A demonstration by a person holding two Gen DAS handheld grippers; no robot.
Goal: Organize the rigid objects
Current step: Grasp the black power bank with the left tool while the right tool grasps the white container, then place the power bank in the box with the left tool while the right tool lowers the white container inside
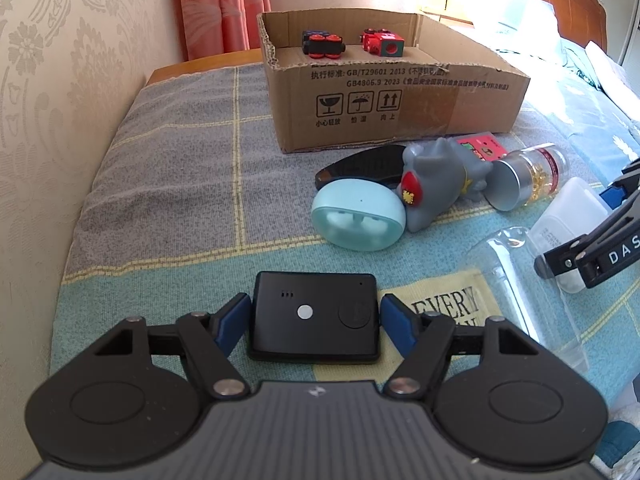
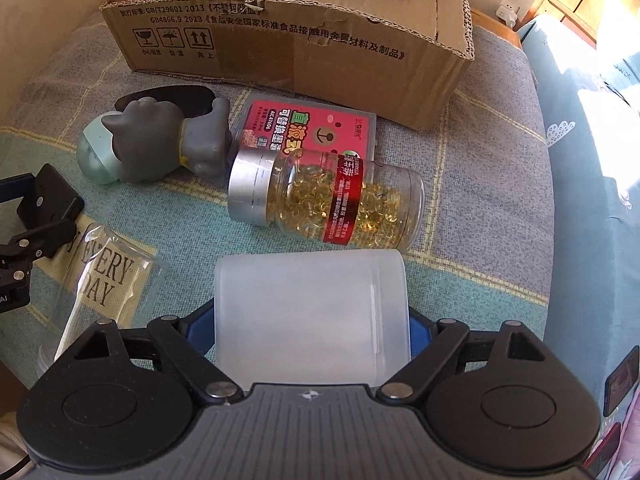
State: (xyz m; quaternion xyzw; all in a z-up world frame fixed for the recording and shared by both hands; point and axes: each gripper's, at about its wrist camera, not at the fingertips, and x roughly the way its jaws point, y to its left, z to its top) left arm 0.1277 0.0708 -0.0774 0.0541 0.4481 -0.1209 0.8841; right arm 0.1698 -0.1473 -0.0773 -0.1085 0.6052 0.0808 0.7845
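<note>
The left claw (image 1: pixel 315 316) grasps a flat black device (image 1: pixel 315 317) by its two short sides, the blue pads pressed against it just above the bed cover (image 1: pixel 160 168). The right claw (image 2: pixel 312 328) brackets a frosted white container (image 2: pixel 310 316); its blue pads sit at the container's sides, but whether they press on it cannot be told, since the container hides the contact.

Outward from the claws, the unsorted items lie together on the bed cover: a clear glass tumbler (image 2: pixel 108 276) on its side, a capsule bottle (image 2: pixel 324 200) with a silver cap, a grey cat figure (image 2: pixel 168 144), a pale blue earbud case (image 1: pixel 358 218), a dark oval object (image 1: pixel 360 166) partly under the figure, and a pink flat case (image 2: pixel 308 128) touching the bottle.

Beyond them stands an open cardboard box (image 1: pixel 400 96), which holds two toy vehicles, one dark with red wheels (image 1: pixel 322 44) and one red (image 1: pixel 380 42), set against its far wall.

Judged from this layout, the task is at an early stage: two items are boxed, two are at the claws, and six remain on the bed.
</note>
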